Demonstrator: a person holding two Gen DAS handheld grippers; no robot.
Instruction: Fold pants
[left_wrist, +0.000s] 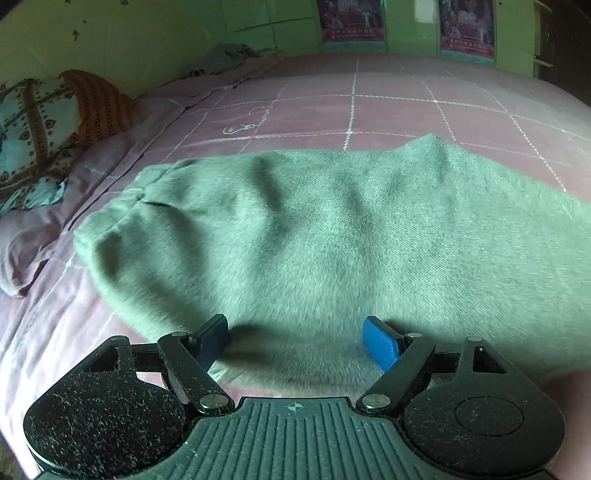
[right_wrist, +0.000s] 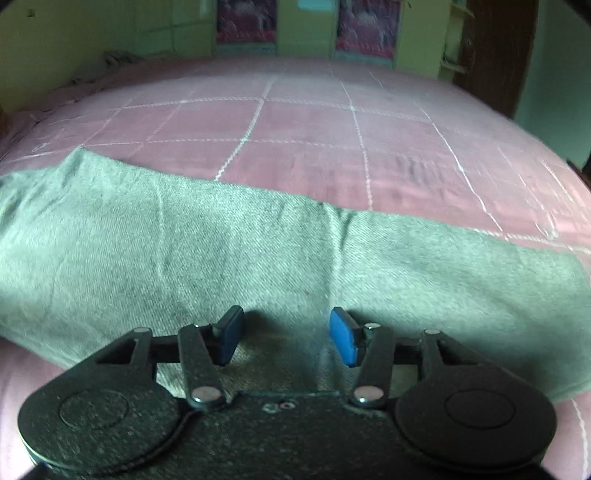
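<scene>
The left gripper is black, with two round dusty discs, shiny screws, a ribbed grey plate with a small cross mark, and blue pads. The right gripper looks alike, with blue pads and a speckled black body.

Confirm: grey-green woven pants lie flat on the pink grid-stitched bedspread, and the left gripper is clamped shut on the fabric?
Not quite. The left gripper is open, nothing pinched, as the left wrist view shows. The grey-green woven pants do lie flat on the pink grid-stitched bedspread.
</scene>
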